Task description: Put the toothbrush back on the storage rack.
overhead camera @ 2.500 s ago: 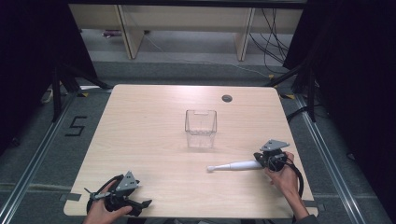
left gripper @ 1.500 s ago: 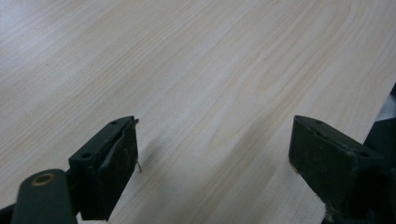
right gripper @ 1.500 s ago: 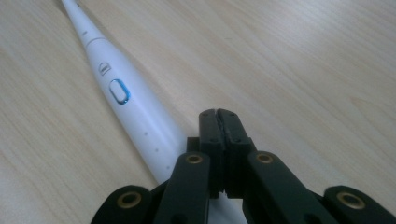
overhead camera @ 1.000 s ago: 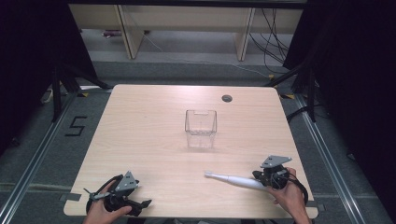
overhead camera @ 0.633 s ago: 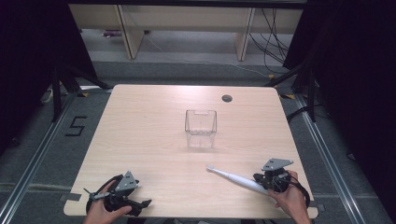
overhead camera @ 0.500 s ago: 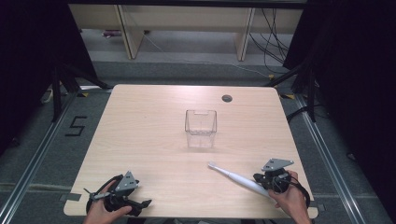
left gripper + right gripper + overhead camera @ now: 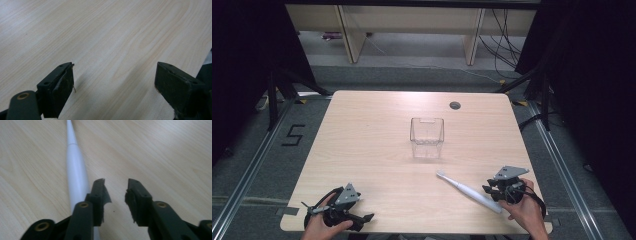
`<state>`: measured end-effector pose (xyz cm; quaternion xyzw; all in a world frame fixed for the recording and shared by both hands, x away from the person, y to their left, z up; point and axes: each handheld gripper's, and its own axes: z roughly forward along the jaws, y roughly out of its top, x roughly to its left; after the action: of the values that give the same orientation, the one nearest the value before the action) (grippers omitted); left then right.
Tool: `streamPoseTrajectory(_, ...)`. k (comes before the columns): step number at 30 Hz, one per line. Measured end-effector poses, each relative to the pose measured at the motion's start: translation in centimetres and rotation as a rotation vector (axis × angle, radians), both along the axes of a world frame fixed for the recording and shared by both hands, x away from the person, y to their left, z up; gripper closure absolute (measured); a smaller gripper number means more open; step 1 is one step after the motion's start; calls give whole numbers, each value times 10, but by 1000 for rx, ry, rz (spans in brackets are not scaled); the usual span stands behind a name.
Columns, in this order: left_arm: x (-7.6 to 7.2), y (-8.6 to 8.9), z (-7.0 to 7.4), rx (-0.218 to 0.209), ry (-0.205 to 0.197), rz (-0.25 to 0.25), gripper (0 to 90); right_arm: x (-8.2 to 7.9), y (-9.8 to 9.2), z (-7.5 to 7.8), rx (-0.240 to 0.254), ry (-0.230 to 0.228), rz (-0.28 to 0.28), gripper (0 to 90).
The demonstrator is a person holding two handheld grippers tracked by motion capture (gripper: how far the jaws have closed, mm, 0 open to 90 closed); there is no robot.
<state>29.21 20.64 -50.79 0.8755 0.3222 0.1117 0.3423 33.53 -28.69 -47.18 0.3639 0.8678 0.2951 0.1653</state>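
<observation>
A white electric toothbrush (image 7: 469, 191) lies flat on the wooden table (image 7: 362, 140) at the front right, its brush head pointing toward the middle. My right gripper (image 7: 490, 190) sits at its handle end. Its jaws have just been opening and nothing is between them. In the right gripper view the toothbrush (image 7: 76, 170) lies just outside the left jaw, and the right gripper (image 7: 116, 182) is open. My left gripper (image 7: 364, 220) rests at the table's front left corner. In the left gripper view it (image 7: 115, 72) stands wide open over bare wood.
A clear square container (image 7: 427, 137) stands empty near the table's middle. A small round cable hole (image 7: 455, 105) sits near the far edge. Shelving and cables stand on the floor beyond the table.
The right gripper carried the toothbrush toward the front edge, then opened its jaws and let it go. The toothbrush now lies loose on the table. The left gripper has not moved.
</observation>
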Motion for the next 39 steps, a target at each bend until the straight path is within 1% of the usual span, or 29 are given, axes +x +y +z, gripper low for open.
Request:
streamPoseTrajectory(1, 0, 0, 0, 2, 3, 0, 154, 3, 1, 4, -5, 12, 23, 588)
streamPoseTrajectory(2, 0, 0, 0, 2, 3, 0, 154, 3, 1, 4, -5, 12, 23, 588)
streamPoseTrajectory(3, 0, 0, 0, 3, 3, 1, 154, 5, 2, 7, -17, 17, 41, 568)
streamPoseTrajectory(4, 0, 0, 0, -1, 6, 7, 154, 5, 8, 11, -19, 47, 44, 546)
streamPoseTrajectory(5, 0, 0, 0, 1, 1, 3, 154, 6, 9, 14, -28, 55, 57, 533)
streamPoseTrajectory(7, 0, 1, 0, 5, 2, 1, 154, 7, 14, 17, -31, 54, 70, 520)
streamPoseTrajectory(10, 0, 0, 0, -2, 5, 7, 154, 7, 19, 21, -31, 62, 76, 512)
streamPoseTrajectory(11, 1, 0, 0, -1, 3, 4, 154, 9, 20, 23, -50, 46, 90, 508)
streamPoseTrajectory(13, 1, 0, 0, -2, 3, 6, 154, 9, 25, 25, -53, 51, 103, 494)
streamPoseTrajectory(14, 1, 0, 0, 0, 4, 5, 154, 10, 27, 26, -65, 82, 113, 490)
streamPoseTrajectory(15, 1, 1, 0, -1, 3, 6, 154, 12, 33, 26, -84, 86, 120, 485)
streamPoseTrajectory(16, 1, 1, 0, -1, 3, 6, 154, 12, 33, 26, -84, 86, 120, 485)
streamPoseTrajectory(17, 1, 0, 0, 1, 0, 5, 154, 14, 38, 25, -104, 112, 134, 485)
streamPoseTrajectory(19, 1, 1, 0, 0, 1, 5, 154, 15, 41, 25, -103, 119, 134, 484)
streamPoseTrajectory(20, 1, 1, 0, -1, 1, 7, 154, 16, 44, 25, -116, 134, 148, 485)
streamPoseTrajectory(22, 1, 1, 0, -2, 3, 7, 154, 21, 48, 23, -137, 130, 192, 486)
streamPoseTrajectory(23, 1, 0, 0, -3, 3, 6, 154, 22, 54, 22, -163, 160, 194, 492)
streamPoseTrajectory(25, 1, 0, 0, 0, 2, 3, 154, 22, 56, 22, -171, 168, 199, 492)
streamPoseTrajectory(26, 1, 0, 0, -1, 1, 4, 154, 23, 58, 21, -180, 175, 215, 493)
streamPoseTrajectory(27, 1, 1, 0, -1, 1, 5, 154, 25, 62, 19, -198, 193, 234, 499)
streamPoseTrajectory(28, 1, 1, 0, -1, 0, 5, 154, 25, 62, 19, -198, 193, 234, 499)
streamPoseTrajectory(29, 1, 1, 0, -2, 1, 6, 154, 25, 63, 18, -211, 209, 219, 502)
streamPoseTrajectory(30, 1, 1, 0, -2, 3, 5, 154, 27, 64, 16, -225, 213, 229, 503)
streamPoseTrajectory(32, 1, 1, 0, -2, 4, 5, 154, 29, 65, 13, -245, 238, 223, 510)
streamPoseTrajectory(33, 1, 1, 0, 0, 2, 3, 154, 29, 66, 10, -248, 265, 203, 520)
streamPoseTrajectory(34, 1, 1, 0, 0, 2, 3, 154, 29, 66, 10, -248, 265, 203, 520)
streamPoseTrajectory(36, 1, 1, 0, -2, 0, 4, 154, 32, 66, 8, -264, 267, 224, 528)
streamPoseTrajectory(37, 1, 1, 0, -3, 2, 6, 154, 32, 67, 7, -269, 270, 222, 533)
streamPoseTrajectory(39, 1, 1, 0, -4, 6, 7, 154, 34, 68, 6, -294, 279, 235, 545)
